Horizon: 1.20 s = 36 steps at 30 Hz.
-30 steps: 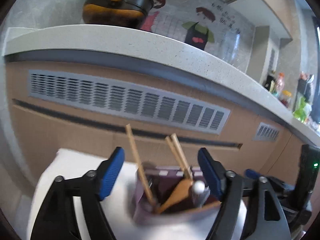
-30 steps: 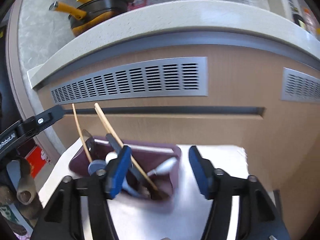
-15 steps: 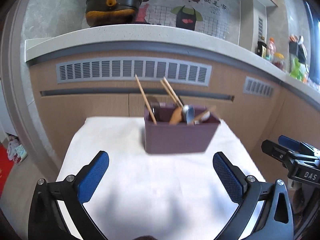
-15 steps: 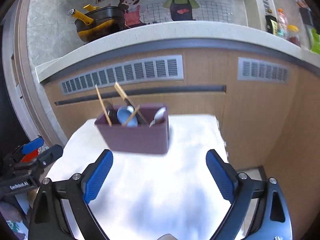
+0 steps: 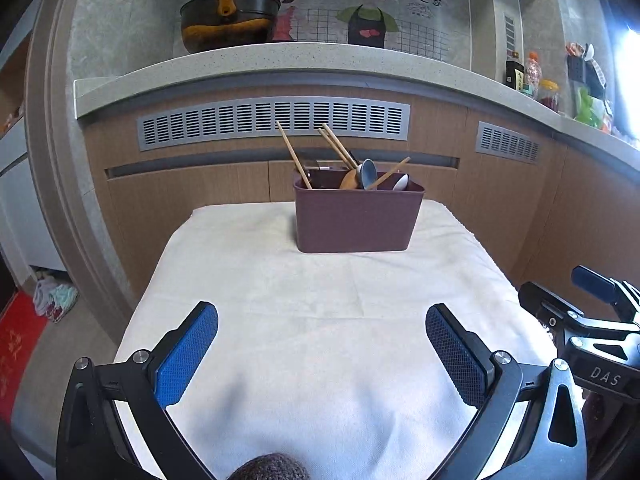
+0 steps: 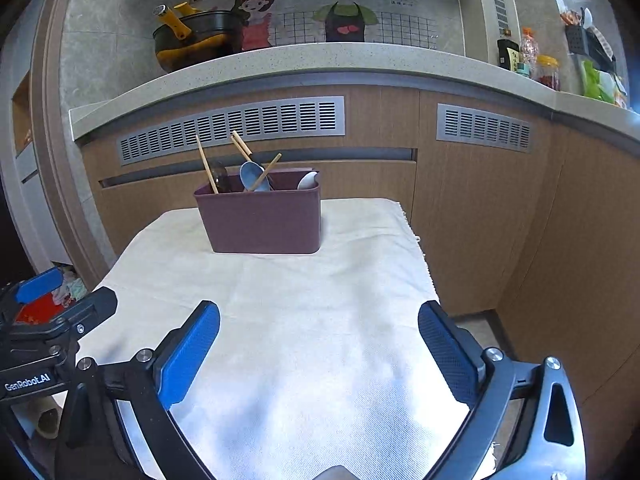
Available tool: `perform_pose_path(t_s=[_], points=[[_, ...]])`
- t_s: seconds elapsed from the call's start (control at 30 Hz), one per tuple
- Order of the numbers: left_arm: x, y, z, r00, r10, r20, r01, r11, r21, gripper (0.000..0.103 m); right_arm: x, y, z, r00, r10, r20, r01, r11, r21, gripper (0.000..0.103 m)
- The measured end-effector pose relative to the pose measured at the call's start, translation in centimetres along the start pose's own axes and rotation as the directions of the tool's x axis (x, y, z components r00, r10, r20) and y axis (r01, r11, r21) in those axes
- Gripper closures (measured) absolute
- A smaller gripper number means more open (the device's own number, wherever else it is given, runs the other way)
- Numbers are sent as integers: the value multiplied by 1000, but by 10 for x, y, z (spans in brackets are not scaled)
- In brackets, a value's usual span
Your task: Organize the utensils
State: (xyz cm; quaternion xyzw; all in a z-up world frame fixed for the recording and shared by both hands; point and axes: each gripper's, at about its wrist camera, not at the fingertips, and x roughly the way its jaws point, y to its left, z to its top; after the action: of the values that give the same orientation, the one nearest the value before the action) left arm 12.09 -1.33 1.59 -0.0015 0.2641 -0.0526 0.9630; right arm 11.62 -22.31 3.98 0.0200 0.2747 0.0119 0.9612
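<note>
Both hand-held grippers, left [image 5: 322, 350] and right [image 6: 319, 350], hang empty before the holder [image 5: 357, 216]; the right's jaws are opening. Judged best: leave it upright, utensils undisturbed.

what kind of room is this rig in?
Most likely a home kitchen: a speckled countertop with a yellow-handled pan on it, condiment bottles farther along, and a utensil caddy with chopsticks and spoons on a cloth-covered table.

Both wrist cameras look forward and slightly down along their blue-padded fingers from the near edge of the cream cloth-covered table [image 5: 320, 320]. They share the maroon plastic utensil box [image 5: 358, 218] [image 6: 264, 222] at upper centre, well away; the right view sits further right.
</note>
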Motion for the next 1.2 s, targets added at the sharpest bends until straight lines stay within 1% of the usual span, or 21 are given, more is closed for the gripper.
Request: perform_pose_path(t_s=[0.1,0.2,0.47,1.2], points=[[-3,2,1,1000,5,10,-5,1000,-9,0,-3,0,1,1000,-4,14,4,1000,-9,4],[-2,3,1,1000,4,3,-4,1000,-11,0,-5,0,1,1000,-12,26,13,1000,-17,2],[0,5,2,1000,1,-8,-1,1000,-19,0,-3,-3,1,1000,-13,14,13,1000,-15,2],[-1,3,3,1000,-4,-17,4,1000,-12,0,-6,-2,1,1000,-6,24,7,1000,-26,2]])
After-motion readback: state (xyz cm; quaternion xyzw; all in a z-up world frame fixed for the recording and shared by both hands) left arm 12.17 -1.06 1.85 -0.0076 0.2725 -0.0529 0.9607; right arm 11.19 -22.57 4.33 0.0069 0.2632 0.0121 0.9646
